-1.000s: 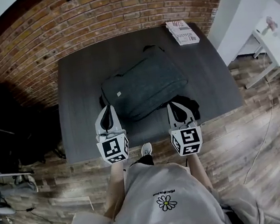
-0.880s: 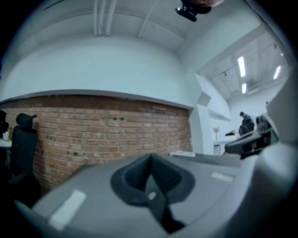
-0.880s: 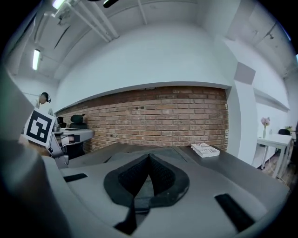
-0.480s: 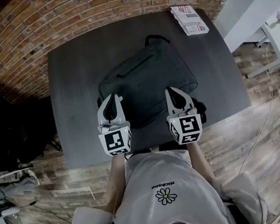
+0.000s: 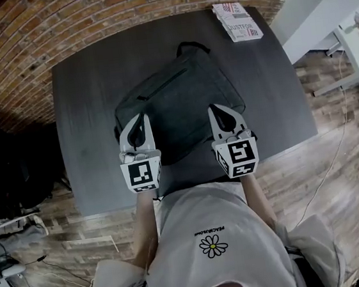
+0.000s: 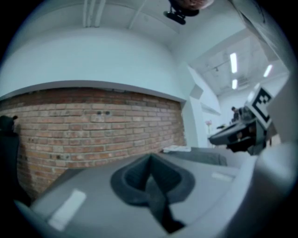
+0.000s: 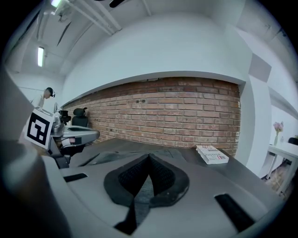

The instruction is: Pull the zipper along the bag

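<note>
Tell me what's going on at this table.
A person stands at a dark table with a left gripper and a right gripper, one in each hand. Both hover over the near edge of a dark backpack that lies flat on the table. Both grippers are shut and hold nothing, so the zipping has not started. A printed box sits at the table's far right corner.
</note>
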Demonstrator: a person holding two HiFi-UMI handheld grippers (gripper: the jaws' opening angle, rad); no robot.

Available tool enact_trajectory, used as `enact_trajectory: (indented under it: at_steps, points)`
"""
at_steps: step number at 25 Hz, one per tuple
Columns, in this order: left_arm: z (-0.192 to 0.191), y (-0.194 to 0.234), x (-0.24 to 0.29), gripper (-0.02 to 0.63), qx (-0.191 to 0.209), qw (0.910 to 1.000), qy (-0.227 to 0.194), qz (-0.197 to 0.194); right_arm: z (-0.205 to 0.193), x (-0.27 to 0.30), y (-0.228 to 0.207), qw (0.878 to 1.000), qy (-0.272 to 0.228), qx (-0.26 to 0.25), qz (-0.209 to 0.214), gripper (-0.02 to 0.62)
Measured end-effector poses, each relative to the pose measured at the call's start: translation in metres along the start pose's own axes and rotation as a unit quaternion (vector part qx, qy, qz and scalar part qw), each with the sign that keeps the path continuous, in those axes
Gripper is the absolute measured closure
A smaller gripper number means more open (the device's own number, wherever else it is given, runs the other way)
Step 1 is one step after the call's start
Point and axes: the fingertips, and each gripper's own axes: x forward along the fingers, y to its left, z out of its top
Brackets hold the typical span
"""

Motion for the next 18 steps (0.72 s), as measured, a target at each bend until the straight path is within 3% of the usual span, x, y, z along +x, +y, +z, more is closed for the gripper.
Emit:
enact_trajectory:
  at_steps: [3,5,10,18]
  points:
    - [-0.003,-0.004,0.023,0.606,0.054,0.9959,0.015,-0.071,-0.016,-0.006,-0.021,0.999,0.029,-0.018,0.007,0.594]
    - [-0.009,0.002,0.035,0.606,0.075,0.9923,0.031,-0.093,-0.031,-0.01,-0.037,0.998,0.057,-0.021,0.005,0.594]
    - [-0.036,0.013,0.045,0.606,0.088,0.9881,0.073,-0.103,-0.061,-0.029,-0.048,0.994,0.106,-0.013,-0.007,0.594]
    - [-0.077,0.017,0.054,0.606,0.111,0.9779,0.132,-0.118,-0.092,-0.033,-0.016,0.989,0.148,0.012,0.009,0.594]
